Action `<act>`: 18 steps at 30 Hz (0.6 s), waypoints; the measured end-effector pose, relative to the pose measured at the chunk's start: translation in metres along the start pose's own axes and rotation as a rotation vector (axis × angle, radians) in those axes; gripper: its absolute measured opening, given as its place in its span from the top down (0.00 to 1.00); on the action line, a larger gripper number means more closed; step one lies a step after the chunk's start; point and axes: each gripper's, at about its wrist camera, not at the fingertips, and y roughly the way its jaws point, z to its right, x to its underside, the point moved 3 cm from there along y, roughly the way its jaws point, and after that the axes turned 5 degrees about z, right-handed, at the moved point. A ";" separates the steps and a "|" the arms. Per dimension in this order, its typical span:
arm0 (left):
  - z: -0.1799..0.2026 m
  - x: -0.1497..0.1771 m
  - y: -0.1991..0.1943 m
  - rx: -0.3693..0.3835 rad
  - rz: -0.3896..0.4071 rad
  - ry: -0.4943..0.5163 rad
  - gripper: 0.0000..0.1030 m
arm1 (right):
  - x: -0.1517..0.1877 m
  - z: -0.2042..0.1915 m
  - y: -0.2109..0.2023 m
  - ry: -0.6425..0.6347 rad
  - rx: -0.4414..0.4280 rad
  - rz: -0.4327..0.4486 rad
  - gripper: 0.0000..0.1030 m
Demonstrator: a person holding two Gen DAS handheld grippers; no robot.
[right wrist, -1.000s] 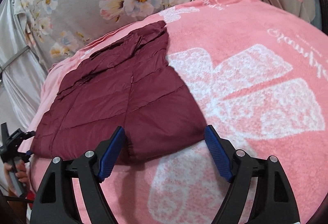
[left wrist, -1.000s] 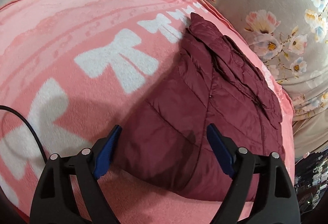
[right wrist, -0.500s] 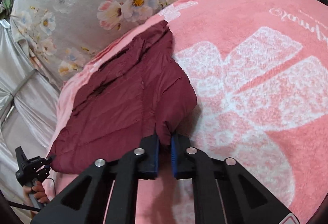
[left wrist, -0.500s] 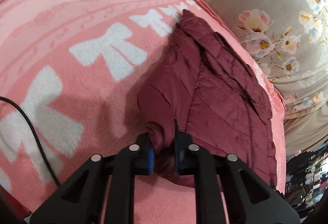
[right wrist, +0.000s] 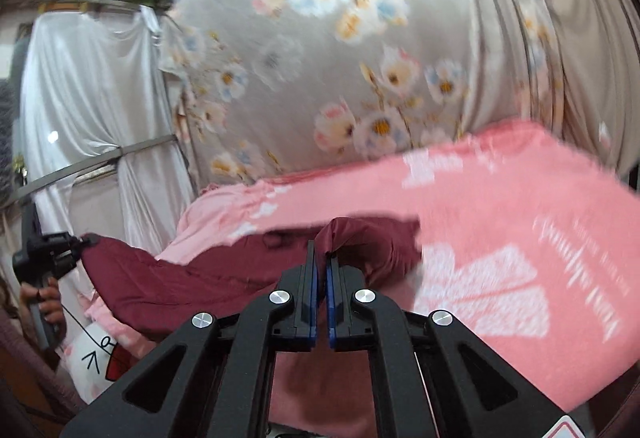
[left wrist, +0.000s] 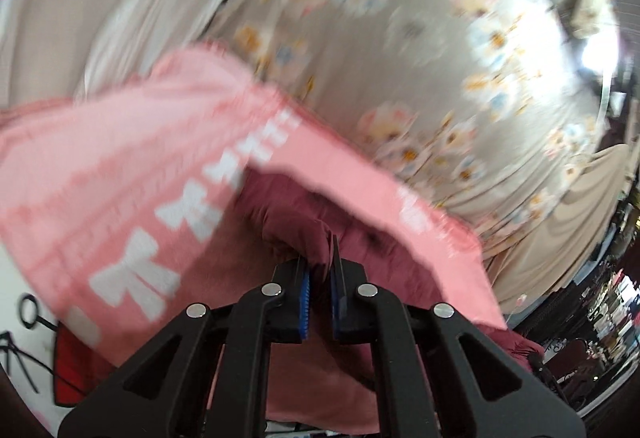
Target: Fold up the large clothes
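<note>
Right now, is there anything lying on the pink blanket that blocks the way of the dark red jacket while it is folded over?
Nothing visible does. Both tongs, left and right, grip the jacket, and the pink blanket beyond it appears bare.

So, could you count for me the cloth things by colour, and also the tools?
Maroon jacket: 1
Pink blanket: 1
Grey floral sheet: 1
White plain sheet: 1
Tools, both shut on the jacket: 2, left tool and right tool
Total: 6
</note>
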 end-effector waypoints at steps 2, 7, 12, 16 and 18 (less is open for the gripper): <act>0.014 -0.013 -0.031 0.010 0.071 0.023 0.94 | -0.022 -0.010 -0.023 -0.027 -0.001 0.072 0.97; 0.029 -0.037 -0.051 0.007 0.153 0.033 0.94 | -0.046 -0.006 -0.009 -0.027 0.010 0.141 0.98; 0.006 -0.029 0.028 -0.092 0.001 0.014 0.94 | -0.025 0.024 0.076 0.034 0.041 0.023 0.98; -0.016 -0.025 0.086 -0.156 -0.063 0.006 0.94 | -0.016 0.043 0.128 0.068 0.066 -0.012 0.98; -0.021 -0.028 0.111 -0.174 -0.076 0.013 0.94 | -0.014 0.053 0.157 0.079 0.083 -0.033 0.98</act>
